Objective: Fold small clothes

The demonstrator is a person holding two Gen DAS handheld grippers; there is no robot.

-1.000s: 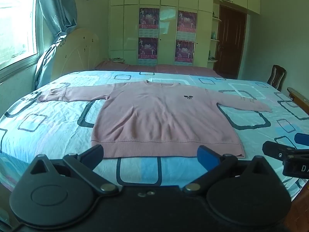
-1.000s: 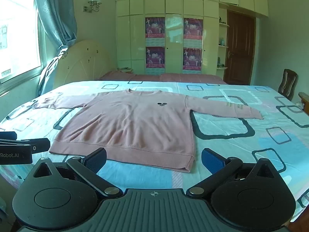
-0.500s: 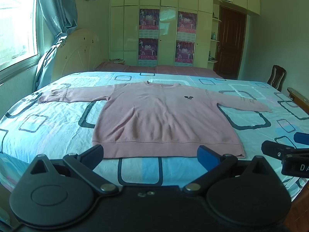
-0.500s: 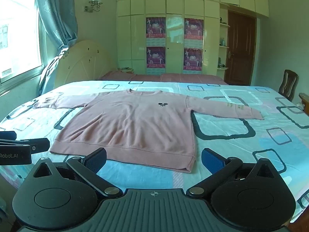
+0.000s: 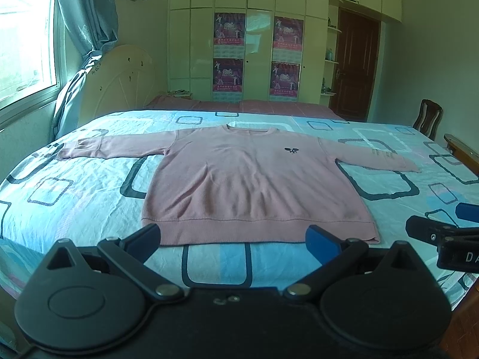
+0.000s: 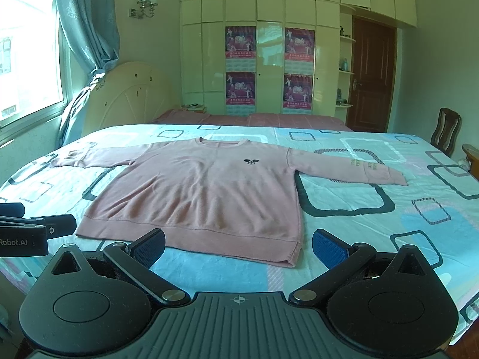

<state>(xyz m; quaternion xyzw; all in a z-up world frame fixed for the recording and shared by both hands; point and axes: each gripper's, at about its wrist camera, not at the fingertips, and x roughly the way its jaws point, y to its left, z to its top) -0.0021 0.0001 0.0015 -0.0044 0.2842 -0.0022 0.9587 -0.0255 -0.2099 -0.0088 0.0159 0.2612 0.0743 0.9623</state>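
Observation:
A pink long-sleeved sweater [image 5: 254, 179] lies flat and face up on the bed, both sleeves spread out, with a small dark logo on the chest; it also shows in the right wrist view [image 6: 206, 191]. My left gripper [image 5: 233, 237] is open and empty, just in front of the sweater's bottom hem. My right gripper [image 6: 239, 246] is open and empty, in front of the hem's right corner. Each gripper shows at the edge of the other's view: the right one [image 5: 443, 233] and the left one [image 6: 36, 227].
The bed has a light blue sheet [image 5: 74, 197] with dark rounded squares. A cream headboard [image 5: 119, 80] and curtained window stand at the left. A wardrobe wall with posters [image 5: 257, 56] and a door are at the back. A wooden chair [image 5: 428, 116] stands at the right.
Both views have shifted only slightly; the sweater lies as before and both grippers stay open.

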